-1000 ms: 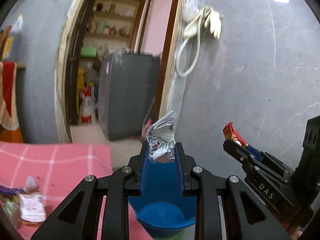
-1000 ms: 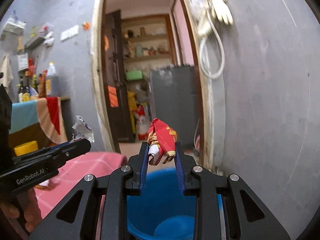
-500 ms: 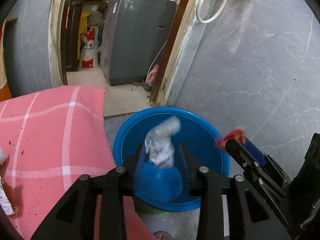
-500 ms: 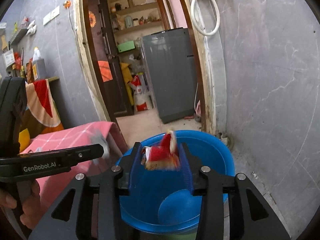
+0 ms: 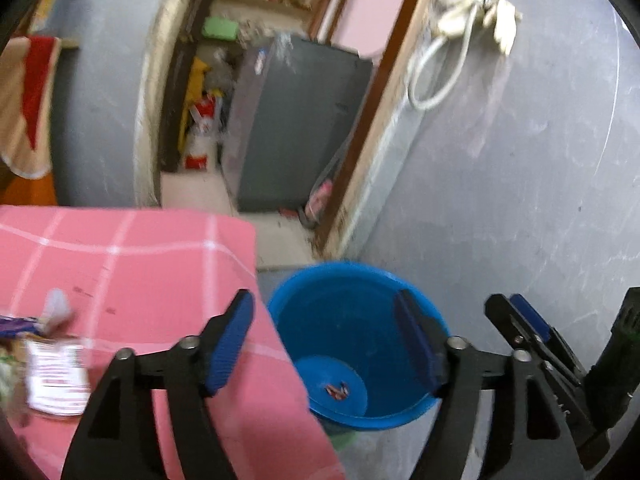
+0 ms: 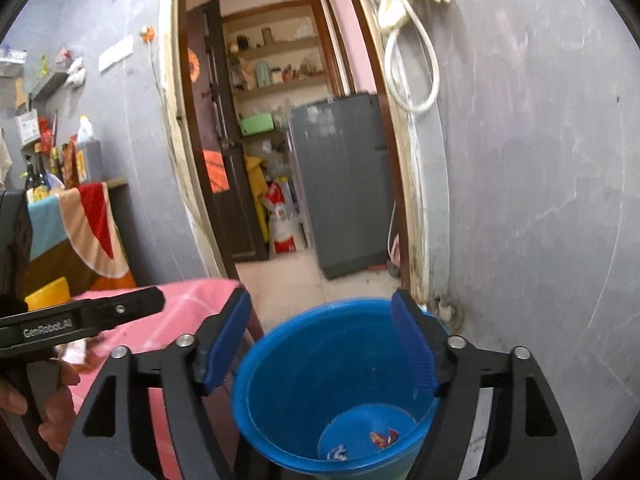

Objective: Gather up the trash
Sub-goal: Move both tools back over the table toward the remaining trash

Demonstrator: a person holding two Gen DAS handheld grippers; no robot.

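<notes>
Blue bucket (image 6: 280, 392) upright on floor, just beside pink-cloth table edge, near door frame. Inside at bottom: red wrapper (image 6: 383, 438) & white crumpled wrapper (image 6: 336, 452), lying apart. More trash on table: white packet (image 5: 56, 380), purple wrapper (image 5: 18, 325), both blurred
</notes>
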